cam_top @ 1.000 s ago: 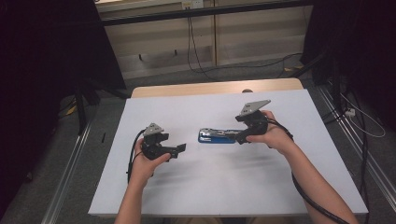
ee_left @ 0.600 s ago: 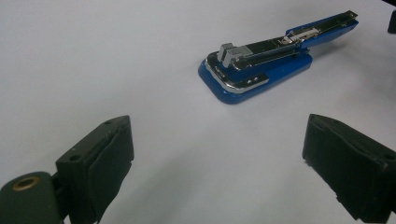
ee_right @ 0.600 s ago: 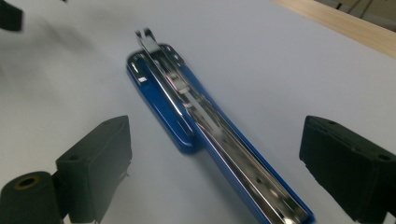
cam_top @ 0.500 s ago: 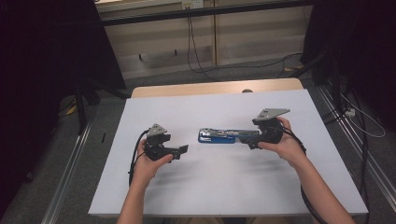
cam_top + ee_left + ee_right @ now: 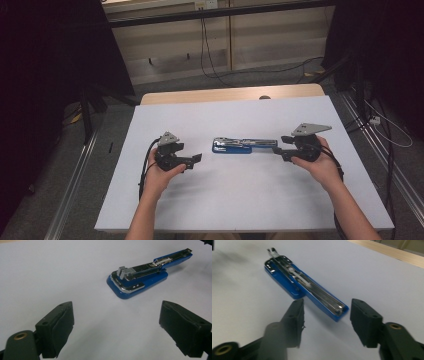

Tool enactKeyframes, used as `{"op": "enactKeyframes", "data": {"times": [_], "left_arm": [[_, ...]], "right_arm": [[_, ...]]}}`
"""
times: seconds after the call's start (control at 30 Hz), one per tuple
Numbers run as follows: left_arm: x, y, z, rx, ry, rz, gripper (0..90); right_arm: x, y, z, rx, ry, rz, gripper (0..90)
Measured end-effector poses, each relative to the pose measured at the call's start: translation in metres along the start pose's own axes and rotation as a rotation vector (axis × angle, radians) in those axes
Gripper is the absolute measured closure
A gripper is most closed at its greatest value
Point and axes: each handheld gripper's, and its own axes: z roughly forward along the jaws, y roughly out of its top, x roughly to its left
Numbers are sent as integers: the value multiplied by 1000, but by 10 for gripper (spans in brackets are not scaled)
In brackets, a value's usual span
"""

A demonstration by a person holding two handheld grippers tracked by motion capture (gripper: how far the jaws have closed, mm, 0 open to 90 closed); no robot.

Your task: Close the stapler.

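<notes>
A blue stapler [image 5: 245, 145] with its chrome top swung open lies flat in the middle of the white table cover [image 5: 225, 200]. My left gripper [image 5: 196, 159] rests to its left, open and empty. In the left gripper view the left gripper [image 5: 116, 330] has wide jaws, and the stapler [image 5: 147, 275] lies well ahead. My right gripper [image 5: 276, 150] sits at the stapler's right end. Its jaws have just been closing. In the right gripper view the stapler [image 5: 304, 285] ends just in front of the right gripper [image 5: 326, 316], and the pads [image 5: 364, 322] do not touch it.
A strip of bare wooden tabletop [image 5: 230, 94] shows along the far edge of the cover. Beyond it are cables [image 5: 215, 60] on the floor and a pale panel wall. Metal rails [image 5: 70, 200] run along both sides of the table.
My right gripper has slid to the right, from over the stapler's middle to just past its right end, and its jaws have narrowed. The stapler and left gripper have stayed put.
</notes>
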Motion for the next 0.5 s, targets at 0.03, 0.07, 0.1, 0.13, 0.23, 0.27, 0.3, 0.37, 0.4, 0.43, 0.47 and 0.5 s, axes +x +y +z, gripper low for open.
{"op": "enactKeyframes", "data": {"times": [0.03, 0.07, 0.1, 0.13, 0.23, 0.27, 0.3, 0.37, 0.4, 0.43, 0.47, 0.5], "left_arm": [[0, 0, 1, -1, 1, -1, 150], [0, 1, 1, -1, 7, -1, 156], [-1, 1, 2, -9, 11, -2, 169], [-2, 2, 3, -11, 20, -2, 193], [-5, 3, 5, -10, 26, 6, 292], [-6, 4, 6, -3, 31, 19, 334], [-9, 5, 7, 0, 35, 21, 375], [-11, 7, 10, -12, 34, 19, 494], [-11, 7, 11, -16, 34, 21, 572], [-12, 8, 15, -14, 26, 17, 635], [-13, 8, 17, -9, 25, 20, 688], [-13, 9, 21, -12, 21, 23, 741]], "right_arm": [[-1, -2, -2, 6, -18, -1, 568], [-2, -3, -2, 9, -24, -1, 629], [-4, -6, -3, 9, -28, 10, 669], [-5, -8, -3, 13, -34, 27, 728], [-7, -12, 1, 43, -53, 27, 846], [-6, -15, 4, 60, -61, 19, 871], [-6, -16, 6, 72, -64, 14, 886], [-5, -17, 9, 88, -64, 5, 900], [-5, -18, 10, 98, -70, 2, 900], [-5, -18, 11, 102, -76, 1, 900], [-5, -18, 12, 103, -83, 5, 900], [-6, -18, 13, 103, -82, 12, 900]]}}
